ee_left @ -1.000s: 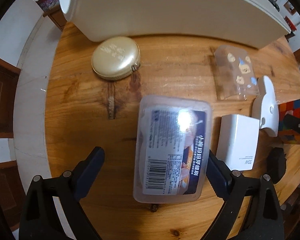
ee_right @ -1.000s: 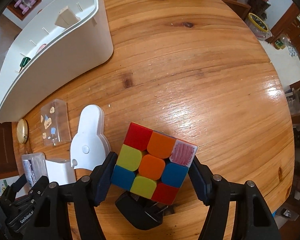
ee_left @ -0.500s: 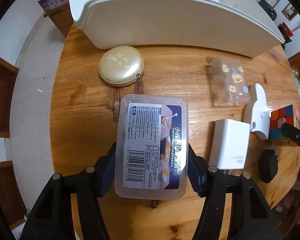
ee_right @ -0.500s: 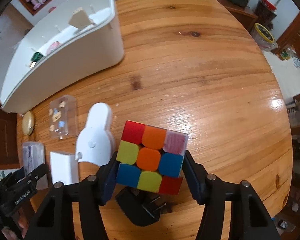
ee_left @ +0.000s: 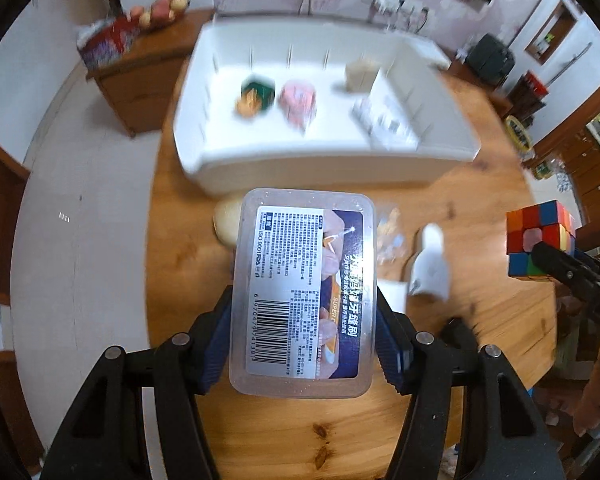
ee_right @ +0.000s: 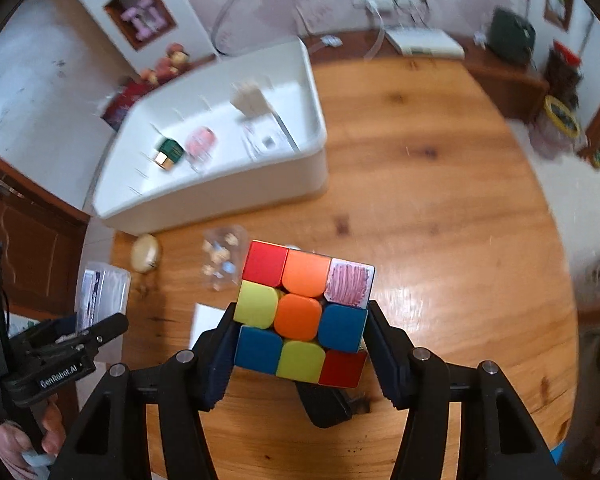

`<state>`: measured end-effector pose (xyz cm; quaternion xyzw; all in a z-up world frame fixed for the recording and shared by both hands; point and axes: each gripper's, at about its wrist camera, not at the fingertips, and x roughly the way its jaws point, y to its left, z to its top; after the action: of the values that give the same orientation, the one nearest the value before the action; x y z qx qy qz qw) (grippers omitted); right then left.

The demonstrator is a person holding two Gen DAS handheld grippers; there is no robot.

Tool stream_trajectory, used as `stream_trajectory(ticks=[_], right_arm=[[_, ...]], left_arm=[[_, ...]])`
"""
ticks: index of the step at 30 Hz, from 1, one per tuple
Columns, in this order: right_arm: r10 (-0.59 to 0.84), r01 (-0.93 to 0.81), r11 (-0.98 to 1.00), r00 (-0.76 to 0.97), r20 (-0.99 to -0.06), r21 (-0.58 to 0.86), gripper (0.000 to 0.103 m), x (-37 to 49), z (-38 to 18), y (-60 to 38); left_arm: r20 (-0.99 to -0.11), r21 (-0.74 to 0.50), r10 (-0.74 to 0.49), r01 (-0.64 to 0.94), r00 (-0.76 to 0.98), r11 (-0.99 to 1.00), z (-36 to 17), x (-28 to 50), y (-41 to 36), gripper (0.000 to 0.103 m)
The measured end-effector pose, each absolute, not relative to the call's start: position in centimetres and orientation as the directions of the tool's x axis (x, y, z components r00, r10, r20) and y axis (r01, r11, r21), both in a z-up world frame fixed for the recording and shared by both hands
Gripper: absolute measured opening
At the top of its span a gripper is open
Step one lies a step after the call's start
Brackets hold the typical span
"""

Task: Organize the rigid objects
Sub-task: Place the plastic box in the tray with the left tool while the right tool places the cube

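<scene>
My left gripper (ee_left: 304, 344) is shut on a clear plastic box (ee_left: 304, 288) with a printed label and barcode, held lifted above the round wooden table (ee_left: 492, 184). My right gripper (ee_right: 300, 344) is shut on a coloured puzzle cube (ee_right: 304, 312), also lifted; the cube shows at the right of the left wrist view (ee_left: 538, 244). The white divided organizer tray (ee_left: 320, 152) stands at the back of the table, with a green box (ee_left: 256, 94), a pink item (ee_left: 298, 102) and other small items in its compartments. The tray also shows in the right wrist view (ee_right: 220, 184).
On the table lie a round gold case (ee_right: 146, 254), a clear patterned pouch (ee_right: 222, 256), a white curved device (ee_left: 430, 266), a white charger block (ee_right: 206, 322) and a black plug (ee_right: 328, 404). A wooden cabinet (ee_left: 140, 80) stands beyond the table.
Both grippers have risen and tilted up toward the tray, carrying the plastic box and the cube. The left gripper closed on the box a second ago.
</scene>
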<state>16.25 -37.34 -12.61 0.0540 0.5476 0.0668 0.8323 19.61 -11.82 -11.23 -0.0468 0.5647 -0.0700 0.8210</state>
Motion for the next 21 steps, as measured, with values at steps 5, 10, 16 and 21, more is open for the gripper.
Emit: stream_trajectory(ticks=[5,10,16,21], right_arm=[[0.190,-0.127,0.981,0.496,-0.847,0.146,0.060,17.7,-6.7,-35.9],[0.208,-0.196,0.975,0.612,-0.763,0.109,0.060,19.9,-0.2,-34.5],[0.213,-0.255,0.966,0.680,-0.702,0.046,0.060,23.3,3.8,-32.3],[0.228,-0.285,0.958,0.683,-0.694,0.034,0.060,27.2,3.5,-30.1]], left_arm=[[-0.880,-0.157,-0.172,0.071,0.442,0.985,-6.0,22.5,-11.2,0.065],[-0.853,-0.158,-0.167,0.060,0.495,0.986,-2.4,25.5,-10.9,0.065],[-0.838,-0.125,-0.126,0.038,0.530,0.991,-0.4,29.9,-9.8,0.065],[-0.819,-0.103,-0.103,0.032,0.564,0.994,0.1,34.2,-9.6,0.065]])
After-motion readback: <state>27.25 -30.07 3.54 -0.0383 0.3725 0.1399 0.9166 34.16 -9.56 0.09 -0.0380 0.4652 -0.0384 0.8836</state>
